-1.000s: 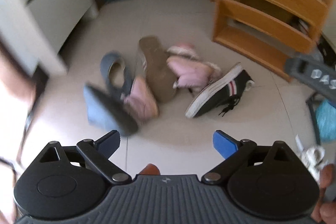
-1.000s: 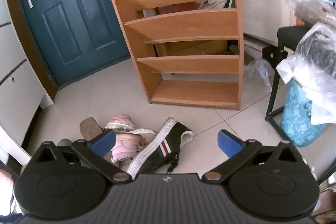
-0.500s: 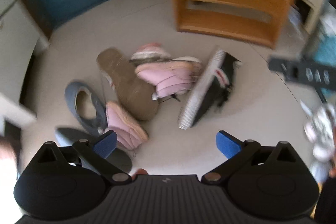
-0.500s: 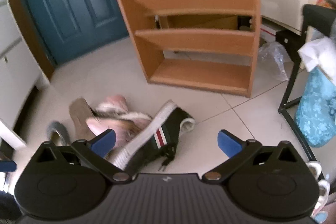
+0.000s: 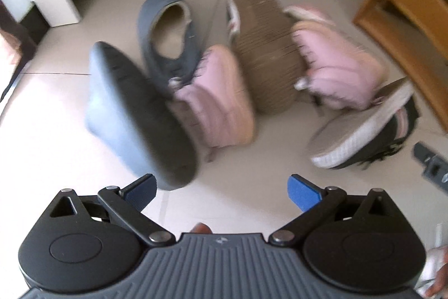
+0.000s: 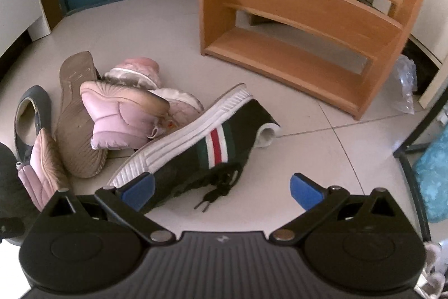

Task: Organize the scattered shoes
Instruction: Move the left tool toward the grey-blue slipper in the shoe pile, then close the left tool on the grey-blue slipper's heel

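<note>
Both grippers, left gripper [image 5: 221,188] and right gripper [image 6: 222,187], hang spread and empty over the shoe pile, the black sneaker [image 6: 201,145] lying on its side nearest the right one, long axis running toward the wooden shelf [image 6: 302,18] just beyond.

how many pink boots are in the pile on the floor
3: one pink boot lies on its side mid-pile, another sits behind it, and a third lies at the left against the grey shoe. More may be hidden.
</note>
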A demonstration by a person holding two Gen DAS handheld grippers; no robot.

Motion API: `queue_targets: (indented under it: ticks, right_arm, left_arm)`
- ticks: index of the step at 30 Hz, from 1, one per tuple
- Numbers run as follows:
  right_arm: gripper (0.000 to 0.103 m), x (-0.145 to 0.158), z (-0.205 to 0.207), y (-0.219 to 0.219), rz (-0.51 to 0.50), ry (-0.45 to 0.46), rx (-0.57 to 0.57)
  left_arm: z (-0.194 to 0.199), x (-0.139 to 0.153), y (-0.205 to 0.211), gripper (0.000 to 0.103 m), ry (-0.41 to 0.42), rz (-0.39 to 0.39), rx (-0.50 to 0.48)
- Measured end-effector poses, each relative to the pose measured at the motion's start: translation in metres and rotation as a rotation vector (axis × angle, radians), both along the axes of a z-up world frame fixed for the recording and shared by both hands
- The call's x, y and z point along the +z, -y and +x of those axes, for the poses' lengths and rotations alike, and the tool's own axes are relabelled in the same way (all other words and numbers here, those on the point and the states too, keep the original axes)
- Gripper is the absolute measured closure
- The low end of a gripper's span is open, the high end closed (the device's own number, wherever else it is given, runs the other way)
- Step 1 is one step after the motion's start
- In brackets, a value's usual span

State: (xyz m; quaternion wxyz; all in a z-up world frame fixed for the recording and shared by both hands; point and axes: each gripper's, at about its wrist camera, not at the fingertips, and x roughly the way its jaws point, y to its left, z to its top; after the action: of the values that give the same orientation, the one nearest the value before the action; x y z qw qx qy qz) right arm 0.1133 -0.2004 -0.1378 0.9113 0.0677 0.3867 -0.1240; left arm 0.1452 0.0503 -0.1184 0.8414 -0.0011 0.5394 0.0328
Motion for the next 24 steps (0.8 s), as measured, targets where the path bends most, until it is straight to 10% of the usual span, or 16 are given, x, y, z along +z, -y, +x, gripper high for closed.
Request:
queue_targets:
  ticks: [12, 24]
  right_arm:
    - [0.000, -0.067, -0.007, 0.087, 0.665, 0.202, -0.217]
    - [0.000, -0.071, 0.022, 0.072, 0.605, 0.153, -0.164]
  left_arm:
    - [-0.010, -0.026, -0.031, 0.000, 0.005, 0.079, 0.009]
    - [-0.001, -0.043, 0.001, 0.002, -0.014, 0.104, -0.054]
